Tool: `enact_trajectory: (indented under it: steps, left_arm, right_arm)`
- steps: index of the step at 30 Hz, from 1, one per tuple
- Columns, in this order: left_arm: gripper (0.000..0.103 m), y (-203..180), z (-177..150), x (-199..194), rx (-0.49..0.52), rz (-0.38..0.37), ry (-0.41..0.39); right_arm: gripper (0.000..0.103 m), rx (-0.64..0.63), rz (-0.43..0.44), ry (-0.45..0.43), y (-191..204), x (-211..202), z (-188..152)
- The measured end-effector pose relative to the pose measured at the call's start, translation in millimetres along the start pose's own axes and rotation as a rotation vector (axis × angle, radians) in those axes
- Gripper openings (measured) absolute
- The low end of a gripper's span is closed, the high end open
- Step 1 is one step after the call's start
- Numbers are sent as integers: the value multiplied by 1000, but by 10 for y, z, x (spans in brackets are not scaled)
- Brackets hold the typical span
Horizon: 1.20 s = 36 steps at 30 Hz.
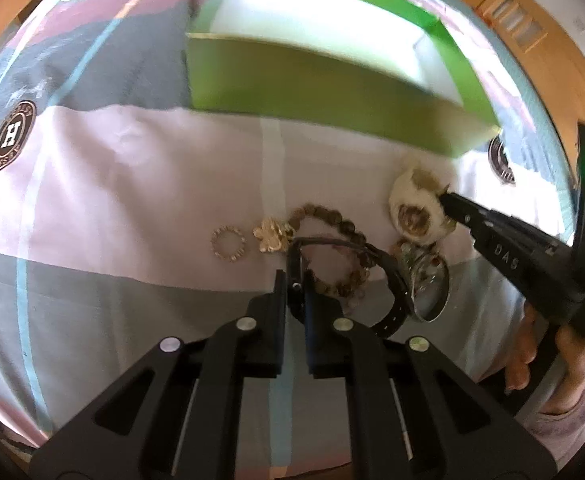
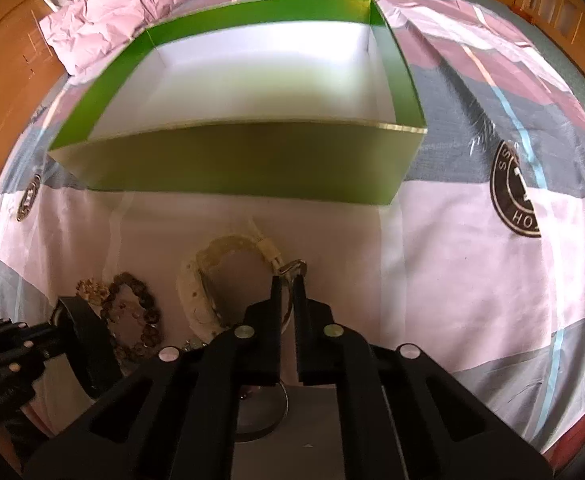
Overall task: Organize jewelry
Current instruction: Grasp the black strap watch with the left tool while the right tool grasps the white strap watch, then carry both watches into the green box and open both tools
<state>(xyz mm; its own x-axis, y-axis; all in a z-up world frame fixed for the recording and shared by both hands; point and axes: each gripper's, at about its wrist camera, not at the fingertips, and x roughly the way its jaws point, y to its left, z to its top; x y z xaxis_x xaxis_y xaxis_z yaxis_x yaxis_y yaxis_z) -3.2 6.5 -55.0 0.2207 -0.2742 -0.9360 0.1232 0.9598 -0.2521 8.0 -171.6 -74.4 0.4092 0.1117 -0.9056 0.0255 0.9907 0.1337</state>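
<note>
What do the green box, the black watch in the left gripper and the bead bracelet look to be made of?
Green box: likely cardboard, satin green outside, white inside, thin straight walls. Black watch: strap looks like matte rubber or plastic, bending in a loop. Bead bracelet: brown round beads, perhaps wood or stone; too blurred to tell.

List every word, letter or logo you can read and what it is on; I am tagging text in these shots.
"H": centre of the round brown badge printed on the bedspread; its ring lettering is too blurred to read.
"DAS": on the right gripper, seen from the left wrist.
"HO" and "SS": partial ring lettering on another badge; the rest is cut off.
Green box: no text.
</note>
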Motion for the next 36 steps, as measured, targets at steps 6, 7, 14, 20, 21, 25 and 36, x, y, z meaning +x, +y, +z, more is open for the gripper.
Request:
enact_trajectory:
  steps: [6,7,14,20,21,25,36]
  left_arm:
    - [8,128,25,-219,-42,47,-68]
    - [8,135,46,-242,-49,75,-84]
    - [8,18,140,-256,-23,184,-139]
    - [8,1,119,-235,-6,206,-136]
    - [8,15,117,-242,-7,206,-137]
    - [8,55,110,-245,-15,211,-141]
    - [8,42,153,-362,-25,209,-191]
  right_arm:
    - [5,27,26,-38,-61,-99,40]
    - [5,28,23,-40,-63,-98,47]
    - [5,6,-20,-21,-50,-33,25]
    - [21,-4,-67,34,-32,154,-14]
    - [21,-6,-72,38,-24,175,-15]
    - [10,-29,-76,21,56,191,-23]
    - [8,37,-1,-86,76,-161,42]
